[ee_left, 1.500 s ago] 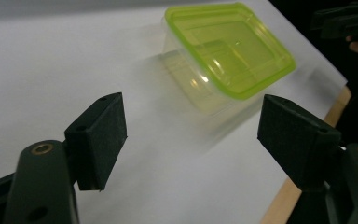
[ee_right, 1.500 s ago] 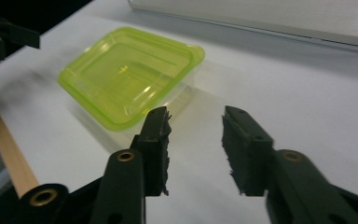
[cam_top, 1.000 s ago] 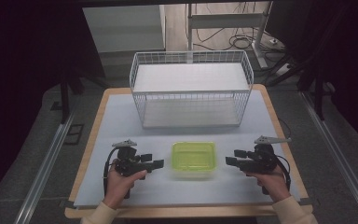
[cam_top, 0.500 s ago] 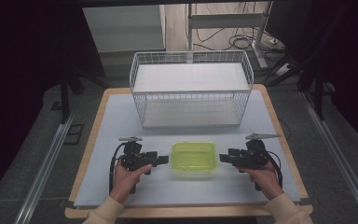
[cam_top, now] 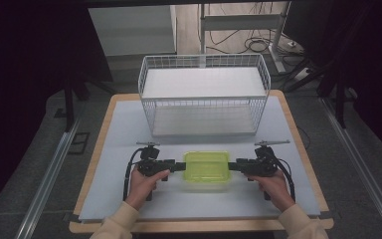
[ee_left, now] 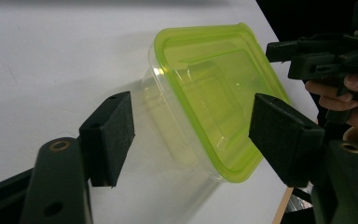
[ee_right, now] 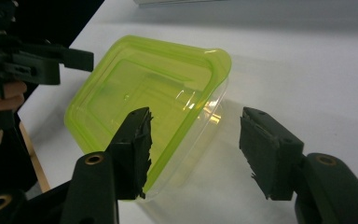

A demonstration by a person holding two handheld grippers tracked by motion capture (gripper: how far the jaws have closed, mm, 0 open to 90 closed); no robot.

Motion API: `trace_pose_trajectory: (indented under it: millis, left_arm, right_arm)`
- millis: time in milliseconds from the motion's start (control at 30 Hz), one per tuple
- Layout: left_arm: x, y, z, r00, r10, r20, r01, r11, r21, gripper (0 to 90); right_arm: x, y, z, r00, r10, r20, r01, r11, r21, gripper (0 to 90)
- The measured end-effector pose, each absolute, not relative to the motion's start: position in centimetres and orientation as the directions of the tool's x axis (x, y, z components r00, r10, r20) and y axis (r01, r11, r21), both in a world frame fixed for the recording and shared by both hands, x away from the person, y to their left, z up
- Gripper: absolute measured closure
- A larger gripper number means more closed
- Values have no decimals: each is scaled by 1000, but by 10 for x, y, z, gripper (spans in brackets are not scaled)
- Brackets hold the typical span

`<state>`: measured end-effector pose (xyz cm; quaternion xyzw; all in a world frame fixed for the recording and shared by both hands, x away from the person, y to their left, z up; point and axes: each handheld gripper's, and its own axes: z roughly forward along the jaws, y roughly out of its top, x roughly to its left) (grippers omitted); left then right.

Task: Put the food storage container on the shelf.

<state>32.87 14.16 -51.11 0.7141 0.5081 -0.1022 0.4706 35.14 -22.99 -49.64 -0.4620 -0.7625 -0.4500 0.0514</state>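
Note:
A clear plastic container with a lime-green lid [cam_top: 206, 167] lies on the white table sheet [cam_top: 129, 134], near the front. My left gripper [cam_top: 180, 166] points at its left end and is open. In the left gripper view the container [ee_left: 209, 88] has its near end between the two black pads [ee_left: 114, 126] of the left gripper [ee_left: 198, 128]. My right gripper [cam_top: 232, 166] points at the right end, also open. In the right gripper view the container [ee_right: 144, 88] sits mostly ahead of the left pad [ee_right: 137, 137] of the right gripper [ee_right: 198, 142], with its near corner between the pads.
A white wire basket [cam_top: 204, 94] stands on the table behind the container, its open top facing up. The wooden table edge [cam_top: 199, 226] runs along the front. Dark floor, metal rails and cables surround the table.
Both grippers have moved inward from the sides of the table to the two ends of the container. The container has stayed in place.

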Motion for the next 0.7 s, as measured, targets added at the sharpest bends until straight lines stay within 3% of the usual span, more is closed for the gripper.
trace_pose_trajectory:
  millis: [700]
  left_arm:
    - [334, 134, -523, 437, 583, -684, 862, -56, 503, 636]
  right_arm:
    - [358, -222, -511, -524, 609, 596, 815, 154, 558, 648]
